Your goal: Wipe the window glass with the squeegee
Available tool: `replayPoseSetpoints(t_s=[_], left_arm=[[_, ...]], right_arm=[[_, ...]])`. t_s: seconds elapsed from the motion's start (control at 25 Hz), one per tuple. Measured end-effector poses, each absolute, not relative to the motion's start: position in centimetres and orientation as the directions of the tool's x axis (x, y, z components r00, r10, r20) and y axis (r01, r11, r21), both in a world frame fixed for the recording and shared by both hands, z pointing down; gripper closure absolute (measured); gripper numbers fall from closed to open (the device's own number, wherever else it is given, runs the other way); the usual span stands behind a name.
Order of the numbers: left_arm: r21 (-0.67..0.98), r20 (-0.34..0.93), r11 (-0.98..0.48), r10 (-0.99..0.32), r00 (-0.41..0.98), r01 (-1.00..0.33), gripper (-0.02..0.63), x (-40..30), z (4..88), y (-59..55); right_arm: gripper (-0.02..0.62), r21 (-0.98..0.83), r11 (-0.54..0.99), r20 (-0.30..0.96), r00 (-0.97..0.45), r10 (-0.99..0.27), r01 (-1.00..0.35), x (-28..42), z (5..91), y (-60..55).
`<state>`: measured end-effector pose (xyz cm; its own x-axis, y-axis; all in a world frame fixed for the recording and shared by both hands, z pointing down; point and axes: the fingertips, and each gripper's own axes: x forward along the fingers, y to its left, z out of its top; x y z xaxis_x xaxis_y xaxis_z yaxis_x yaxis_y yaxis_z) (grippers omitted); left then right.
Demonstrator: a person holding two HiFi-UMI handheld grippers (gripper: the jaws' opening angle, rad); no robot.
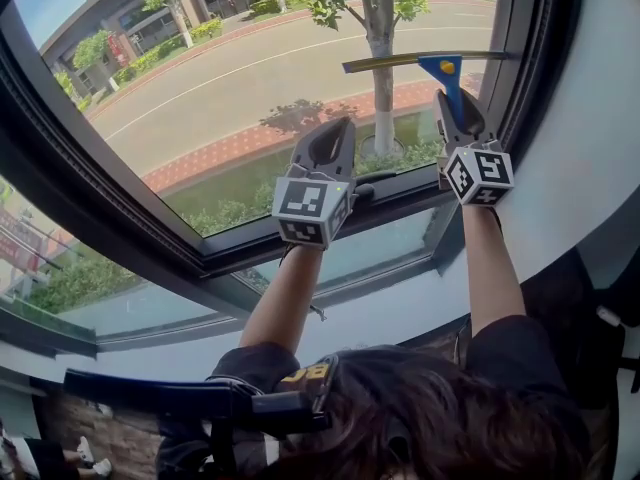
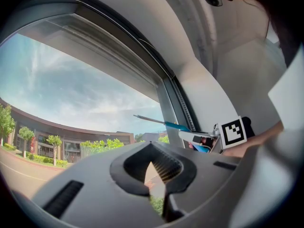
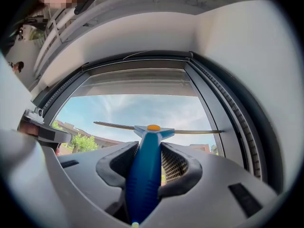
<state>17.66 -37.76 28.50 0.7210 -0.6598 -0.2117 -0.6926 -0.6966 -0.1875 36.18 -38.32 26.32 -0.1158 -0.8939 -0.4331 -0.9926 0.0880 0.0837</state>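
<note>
The squeegee [image 1: 441, 69] has a blue handle and a long thin blade [image 1: 400, 62] lying across the top right of the window glass [image 1: 240, 78]. My right gripper [image 1: 458, 118] is shut on the handle [image 3: 145, 170], and the blade [image 3: 190, 131] spans the pane ahead of it, its right end at the frame. My left gripper [image 1: 328, 143] is held up against the lower middle of the glass, jaws closed with nothing between them. In the left gripper view, the squeegee [image 2: 166, 123] and the right gripper's marker cube [image 2: 233, 132] show at the right.
The dark window frame [image 1: 522, 48] runs close along the squeegee's right end. A lower frame bar [image 1: 230, 248] and a second pane [image 1: 380, 248] lie under the grippers. A white wall [image 1: 590, 138] curves at the right. Street and trees show outside.
</note>
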Motion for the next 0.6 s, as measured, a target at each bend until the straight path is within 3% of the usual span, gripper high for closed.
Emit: replayPoseSetpoints(t_s=[0.6], left_arm=[[-0.158, -0.169, -0.689, -0.686, 0.707, -0.707, 0.604, 16.3, 30.6, -37.6]], right_arm=[[0.454, 0.058, 0.096, -0.325, -0.110, -0.939, -0.994, 36.3, 32.0, -37.7]])
